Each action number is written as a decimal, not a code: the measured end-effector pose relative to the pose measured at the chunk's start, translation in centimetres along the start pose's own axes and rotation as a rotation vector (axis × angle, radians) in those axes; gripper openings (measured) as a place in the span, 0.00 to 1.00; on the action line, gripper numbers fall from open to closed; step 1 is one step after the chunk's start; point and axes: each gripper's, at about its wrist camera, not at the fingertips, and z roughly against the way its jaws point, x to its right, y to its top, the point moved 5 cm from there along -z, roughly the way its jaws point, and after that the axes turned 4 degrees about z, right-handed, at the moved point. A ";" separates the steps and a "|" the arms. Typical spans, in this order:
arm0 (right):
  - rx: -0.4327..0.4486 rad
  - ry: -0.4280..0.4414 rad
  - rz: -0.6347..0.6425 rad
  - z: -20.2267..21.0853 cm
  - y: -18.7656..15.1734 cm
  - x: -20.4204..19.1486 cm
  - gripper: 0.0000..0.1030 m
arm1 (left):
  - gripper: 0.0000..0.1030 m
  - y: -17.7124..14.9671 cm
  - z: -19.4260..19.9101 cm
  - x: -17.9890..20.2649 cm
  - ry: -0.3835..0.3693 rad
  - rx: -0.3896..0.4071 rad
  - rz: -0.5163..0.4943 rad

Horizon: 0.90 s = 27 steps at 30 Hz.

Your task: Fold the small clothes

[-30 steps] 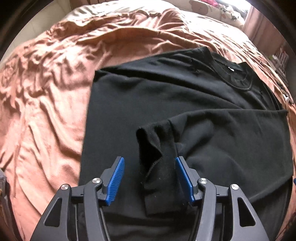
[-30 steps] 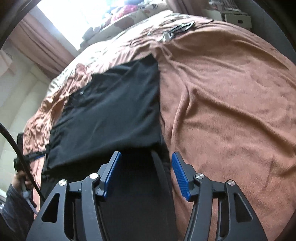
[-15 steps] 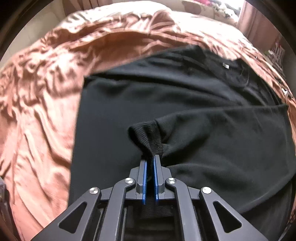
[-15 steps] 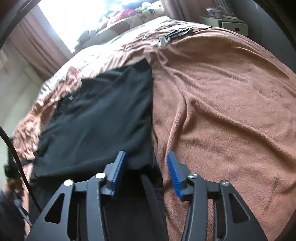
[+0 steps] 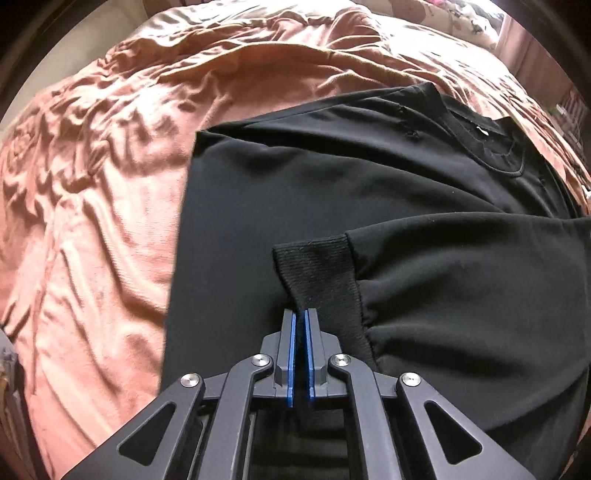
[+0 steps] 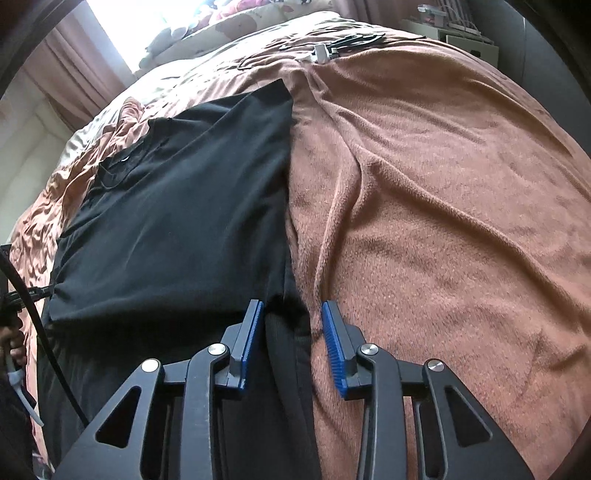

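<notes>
Sweatshirt (image 5: 332, 192), black, spread on the bed (image 5: 92, 221), its folded sleeve running crosswise toward the left tongs (image 5: 300, 314), clamped on the ribbed cuff (image 5: 317, 273). Right tongs (image 6: 291, 314) closing around the hem (image 6: 288, 354) directly below, pads not yet pressing.

Bed w/ rumpled rust-brown blanket (image 6: 443, 192). Black sweatshirt (image 5: 332, 192) lies spread on it, one sleeve folded across the body. Far end of the bed: dark cables (image 6: 354, 38) and patterned pillows (image 6: 229, 26).
</notes>
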 end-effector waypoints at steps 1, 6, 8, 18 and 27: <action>-0.002 0.005 -0.010 0.2 0.0 0.2 0.29 | 0.06 0.0 0.7 -0.3 0.013 0.009 -0.004; 0.003 0.064 -0.064 2.1 0.0 0.2 0.43 | 0.21 -0.3 4.0 -1.5 -0.018 0.041 0.003; 0.038 0.055 -0.057 3.9 0.3 -0.2 0.69 | 0.44 -0.6 5.5 -1.9 -0.013 0.063 -0.005; 0.082 -0.007 0.050 10.8 -2.6 -3.1 0.94 | 0.97 -3.5 14.2 -4.5 -0.040 0.196 -0.026; 0.183 -0.033 0.073 18.0 -4.9 -5.9 1.00 | 0.99 -9.2 20.1 -7.2 -0.108 0.244 0.017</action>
